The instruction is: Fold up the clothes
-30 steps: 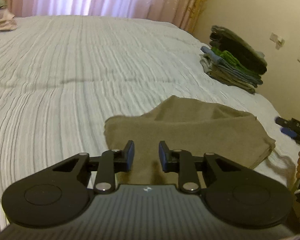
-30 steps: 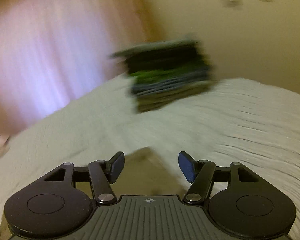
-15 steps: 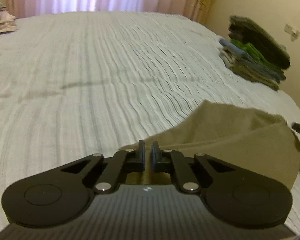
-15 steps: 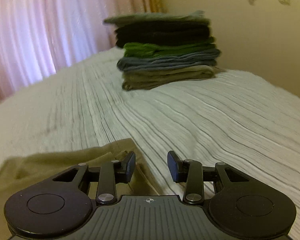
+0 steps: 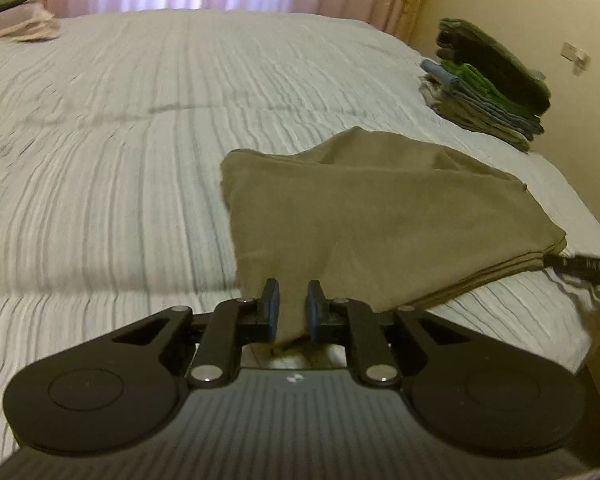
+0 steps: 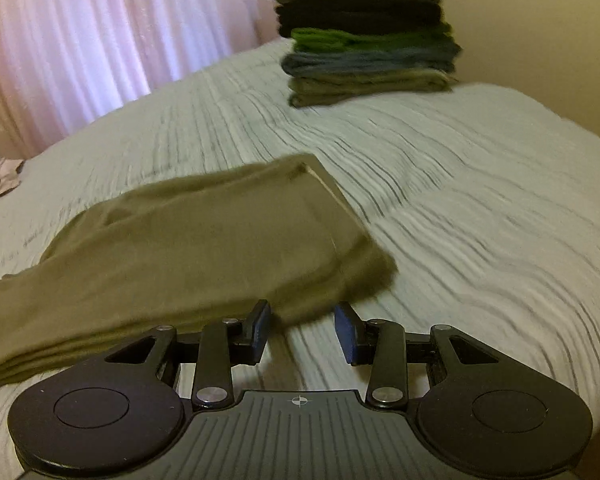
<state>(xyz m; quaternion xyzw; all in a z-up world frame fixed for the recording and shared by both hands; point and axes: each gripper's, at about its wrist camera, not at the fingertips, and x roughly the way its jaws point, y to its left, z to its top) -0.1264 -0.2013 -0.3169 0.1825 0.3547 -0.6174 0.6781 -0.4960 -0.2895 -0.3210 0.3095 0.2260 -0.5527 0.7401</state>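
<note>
Wide bare bed (image 5: 120, 128) is left open to the left of and beyond the folded olive cloth (image 5: 380, 208), while passage toward the far right corner is blocked by a stack of folded clothes (image 6: 364, 40) beside the wall.

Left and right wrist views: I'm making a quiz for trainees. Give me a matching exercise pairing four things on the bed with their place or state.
Things:
1. olive cloth
2. clothes pile
3. left gripper
4. right gripper

States:
A. open, holding nothing
B. stacked at the far corner by the wall
C. shut on fabric
D. folded, lying on the bedspread, one edge lifted

Pairs: 1-D, 2-B, 3-C, 4-A
</note>
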